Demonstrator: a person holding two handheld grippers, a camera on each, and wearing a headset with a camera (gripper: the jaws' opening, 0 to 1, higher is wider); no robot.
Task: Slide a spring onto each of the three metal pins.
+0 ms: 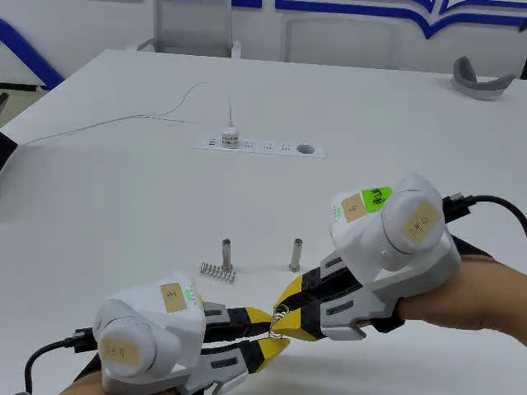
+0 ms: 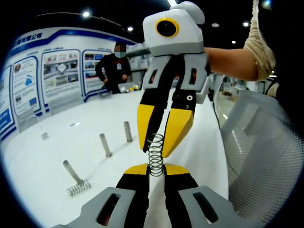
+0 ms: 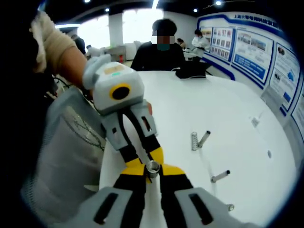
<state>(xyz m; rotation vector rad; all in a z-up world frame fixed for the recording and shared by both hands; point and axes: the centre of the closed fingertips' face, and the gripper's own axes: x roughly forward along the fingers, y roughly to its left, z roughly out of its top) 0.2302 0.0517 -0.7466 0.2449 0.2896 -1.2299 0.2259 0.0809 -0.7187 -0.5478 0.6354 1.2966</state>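
The white table (image 1: 123,189) carries the work, with a power strip (image 1: 259,146) set flush in it further back. Low over its near edge, the left gripper (image 1: 268,331) and the right gripper (image 1: 288,311) are brought tip to tip. The jaws of each are closed on the same held spring (image 2: 156,154): its lower end is pinched by the left jaws and its upper end by the right, clear of the table.

In the left gripper view three metal pins are seen standing upright in a row, well apart from the grippers: a near pin (image 2: 72,172), a middle pin (image 2: 105,145) and a far pin (image 2: 128,131). A loose spring (image 2: 78,189) is lying on its side at the foot of the near pin, not threaded on it. No pin is judged to be sleeved yet.

The main risk is judged to lie in the shared grip. If the grippers are drawn apart while both are clamped, the coils could be stretched or kinked. If one end is released carelessly, the spring could be flicked away. A bore squeezed flat would not pass over a pin, and a pin could be toppled by a jaw.
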